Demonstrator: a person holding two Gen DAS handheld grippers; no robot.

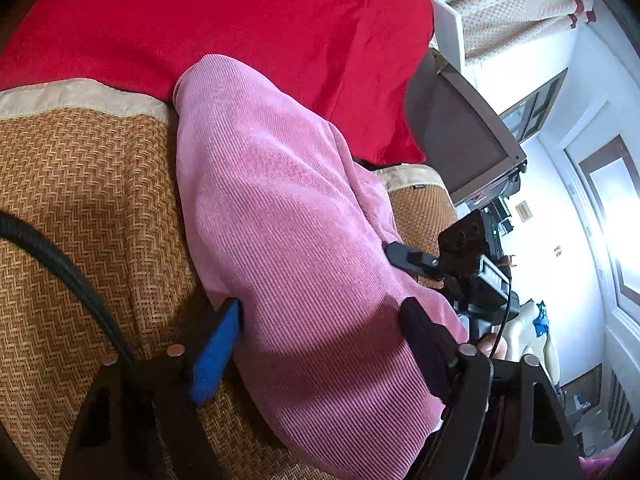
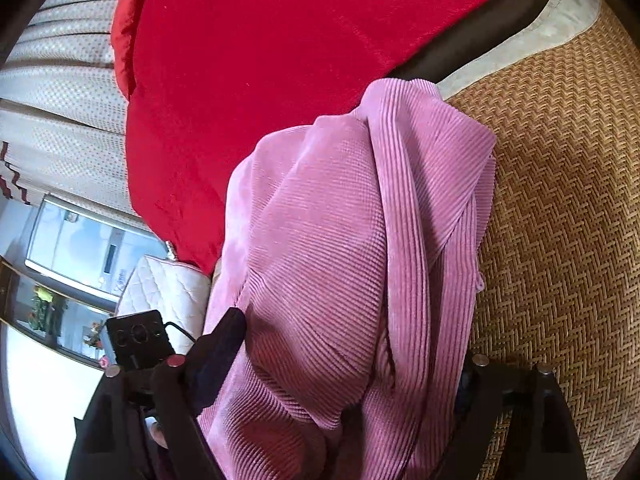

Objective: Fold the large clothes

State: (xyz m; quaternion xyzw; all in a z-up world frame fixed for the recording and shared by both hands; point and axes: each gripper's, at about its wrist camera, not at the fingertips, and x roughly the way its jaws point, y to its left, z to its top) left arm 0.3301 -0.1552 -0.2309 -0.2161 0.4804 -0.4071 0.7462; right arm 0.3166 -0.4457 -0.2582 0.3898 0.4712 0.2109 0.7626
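Left gripper [image 1: 320, 316] has its 2 fingers set wide apart, straddling the pink corduroy garment [image 1: 288, 216] without pinching it. That garment lies bundled on the woven mat [image 1: 80, 200] of the seat, its far end against the red cushion [image 1: 240, 20].

Right gripper [image 2: 344, 360] also straddles the cloth; only 1 finger [image 2: 220, 344] shows, the other is hidden under folds, so I cannot tell its grip.

Judging by the lumpy layers, folding is partway: the next move calls for pinching an edge and flattening it. No containers are visible in either view.
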